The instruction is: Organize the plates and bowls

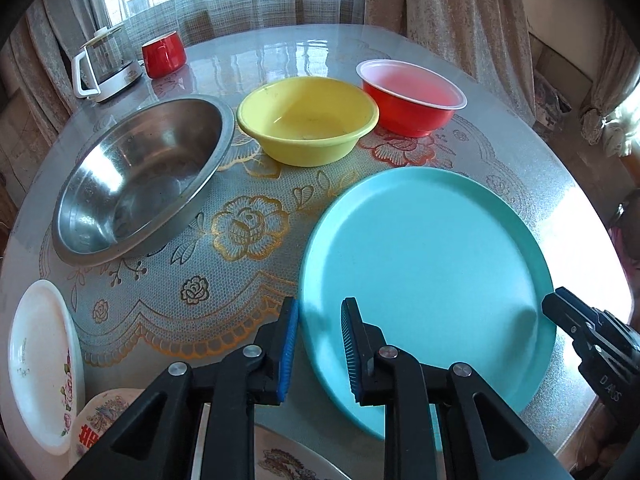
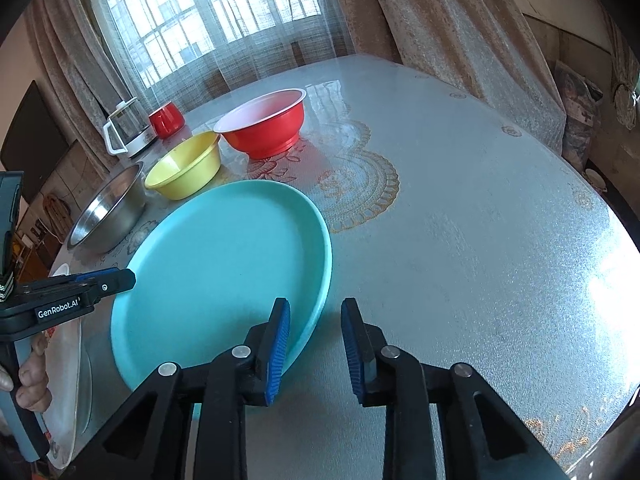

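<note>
A large teal plate (image 1: 420, 260) (image 2: 224, 260) lies on the patterned table. My left gripper (image 1: 320, 304) straddles its left rim, one blue pad against the outer edge and the other over the inside, gripping it; the right wrist view shows this gripper (image 2: 128, 280) from the side at that rim. My right gripper (image 2: 316, 304) straddles the near right rim with a strip of table showing between rim and outer pad. Behind stand a steel bowl (image 1: 132, 184), a yellow bowl (image 1: 308, 120) and a red bowl (image 1: 412, 96).
White flowered plates (image 1: 40, 360) lie at the table's near left edge, partly under the left gripper. A glass kettle (image 1: 104, 68) and a red mug (image 1: 164, 54) stand at the far left. Curtains hang behind the table. A person's hand (image 2: 32, 380) holds the left gripper's handle.
</note>
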Available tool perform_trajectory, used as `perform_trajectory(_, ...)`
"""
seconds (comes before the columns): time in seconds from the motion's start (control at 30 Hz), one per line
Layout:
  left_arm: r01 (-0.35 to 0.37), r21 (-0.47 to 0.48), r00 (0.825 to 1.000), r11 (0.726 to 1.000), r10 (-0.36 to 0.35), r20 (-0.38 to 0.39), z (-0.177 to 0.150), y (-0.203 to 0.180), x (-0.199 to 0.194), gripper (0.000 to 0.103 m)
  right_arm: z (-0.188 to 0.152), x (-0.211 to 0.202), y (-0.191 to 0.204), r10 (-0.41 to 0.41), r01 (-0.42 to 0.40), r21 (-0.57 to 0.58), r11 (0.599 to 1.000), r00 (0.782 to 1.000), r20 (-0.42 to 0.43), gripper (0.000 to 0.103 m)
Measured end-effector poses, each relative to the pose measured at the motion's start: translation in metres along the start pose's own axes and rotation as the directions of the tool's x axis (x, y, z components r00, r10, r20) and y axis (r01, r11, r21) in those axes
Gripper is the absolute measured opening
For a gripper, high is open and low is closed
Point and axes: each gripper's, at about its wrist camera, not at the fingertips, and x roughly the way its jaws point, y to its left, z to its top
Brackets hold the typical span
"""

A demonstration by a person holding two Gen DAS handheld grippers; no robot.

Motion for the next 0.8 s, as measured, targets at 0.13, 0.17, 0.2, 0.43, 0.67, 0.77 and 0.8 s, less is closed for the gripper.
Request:
perform_trajectory(0.13, -0.023, 0.019, 1.0, 1.0, 0.023, 0.013, 0.007, 0.001, 0.002, 0.022, 0.001, 0.001, -0.001, -0.004, 0.004, -0.007, 1.0, 1.0, -0.001, 0.018)
perform_trajectory(0.17, -0.033, 0.03, 0.999, 0.999, 0.032, 0.025, 0.008, 0.001, 0.0, 0.022, 0.002, 0.002, 0.0, -0.005, 0.005, -0.009, 1.0, 1.0, -0.002, 0.018)
perform_trajectory(0.2, -0.033, 0.036, 0.999, 0.999, 0.031, 0.034, 0.009, 0.001, -0.002, 0.022, 0.002, 0.002, 0.0, -0.006, 0.006, -0.011, 1.0, 1.0, -0.003, 0.018)
perform_trajectory(0.43, 0.002, 0.058, 1.0, 0.998, -0.003, 0.017, 0.02, 0.008, 0.0, 0.022, 0.002, 0.002, 0.001, -0.009, 0.008, -0.028, 1.0, 1.0, -0.001, 0.018)
perform_trajectory(0.67, 0.007, 0.151, 1.0, 0.988, -0.003, -0.022, 0.017, -0.005, 0.014, 0.023, 0.003, 0.003, 0.001, -0.009, 0.009, -0.035, 0.999, 1.0, -0.002, 0.018)
perform_trajectory(0.77, 0.001, 0.153, 1.0, 0.988, 0.001, -0.013, 0.016, -0.006, 0.013, 0.023, 0.003, 0.003, 0.001, -0.011, 0.011, -0.036, 0.999, 1.0, 0.003, 0.018)
perform_trajectory(0.8, 0.001, 0.154, 1.0, 0.988, 0.001, -0.013, 0.016, -0.006, 0.013, 0.023, 0.003, 0.004, 0.001, -0.013, 0.014, -0.037, 0.999, 1.0, 0.005, 0.018)
